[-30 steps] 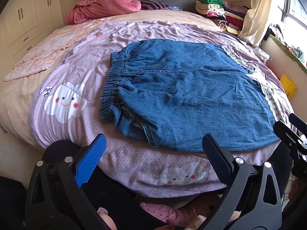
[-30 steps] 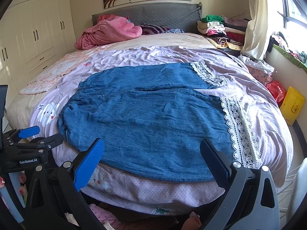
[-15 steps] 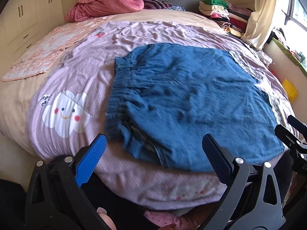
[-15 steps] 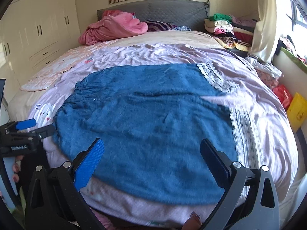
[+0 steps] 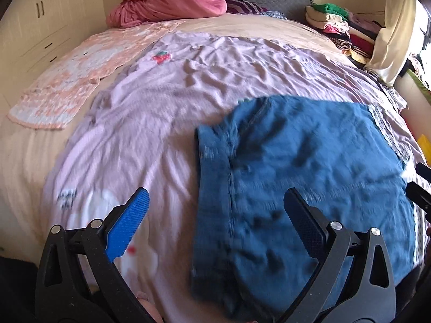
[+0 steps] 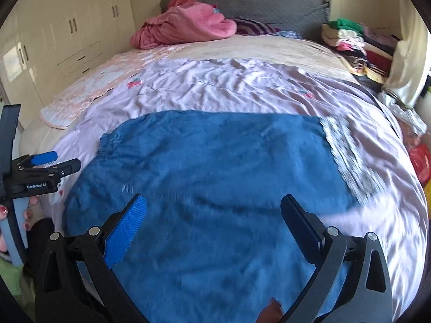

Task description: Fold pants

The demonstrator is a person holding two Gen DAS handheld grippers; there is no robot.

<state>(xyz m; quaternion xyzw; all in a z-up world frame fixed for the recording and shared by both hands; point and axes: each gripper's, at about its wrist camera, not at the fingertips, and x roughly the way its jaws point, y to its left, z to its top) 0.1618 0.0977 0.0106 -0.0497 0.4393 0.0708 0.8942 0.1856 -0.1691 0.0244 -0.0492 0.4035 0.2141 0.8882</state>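
Blue denim pants with white lace hems lie flat on the lilac bed cover, waistband to the left and legs to the right. In the right wrist view the pants fill the near half of the bed. My left gripper is open and empty, over the waistband edge. My right gripper is open and empty, above the middle of the pants. The left gripper also shows at the left edge of the right wrist view.
A pink blanket heap and a grey headboard are at the far end. A pink patterned cloth lies at the left. Stacked folded clothes sit at the far right. White wardrobes line the left wall.
Both grippers have moved forward and down over the bed, closer to the pants. The left view now centres on the waistband. Both stay open.
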